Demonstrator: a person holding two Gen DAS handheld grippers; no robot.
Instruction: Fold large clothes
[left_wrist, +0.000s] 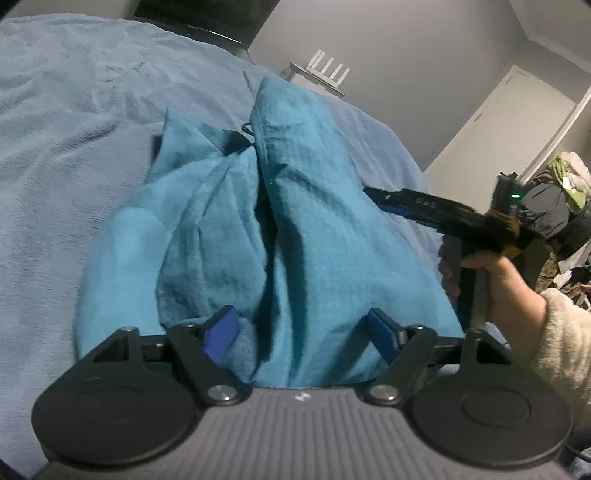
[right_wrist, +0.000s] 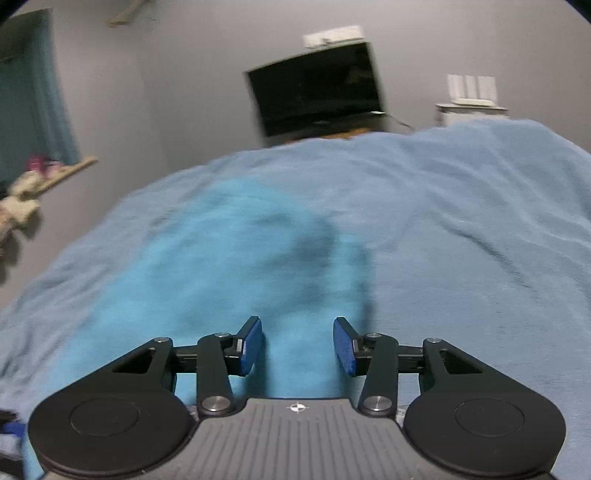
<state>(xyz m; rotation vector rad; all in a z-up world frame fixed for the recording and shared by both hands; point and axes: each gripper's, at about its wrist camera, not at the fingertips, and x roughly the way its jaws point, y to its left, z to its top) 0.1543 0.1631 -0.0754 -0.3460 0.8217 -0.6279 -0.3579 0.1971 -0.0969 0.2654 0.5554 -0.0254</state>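
A: Left wrist view first. My left gripper (left_wrist: 301, 334) stands with its jaws apart, blue pads (left_wrist: 221, 334) either side of the near hem of the teal garment (left_wrist: 295, 229). The cloth runs between them, but I see no pinch, so I call it released.

B: Room around it?

A: Pale blue bedspread (left_wrist: 74, 147) lies bare to the left and far side. The bed's right edge falls away just beyond the garment. Past that edge: a white door (left_wrist: 495, 129), a heap of bags and clothes (left_wrist: 561, 206). At the far end, a white router (left_wrist: 328, 68) on a small stand.

B: And your other hand?

A: My right hand (left_wrist: 495, 280) grips its handle at the garment's right flank; the right gripper (right_wrist: 298, 345) points across the cloth. From the right wrist view its jaws are parted too, nothing clamped, teal fabric below the gap. That picture is blurred.

B: Beyond it?

A: Open bedspread to the right, a dark screen (right_wrist: 317, 88) against the far wall, a shelf (right_wrist: 59, 173) on the left wall.

B: The garment itself?

A: Fleecy, teal, bunched lengthwise into two raised folds with a deep crease between. A black tag or strap (left_wrist: 236, 142) shows near the far end.
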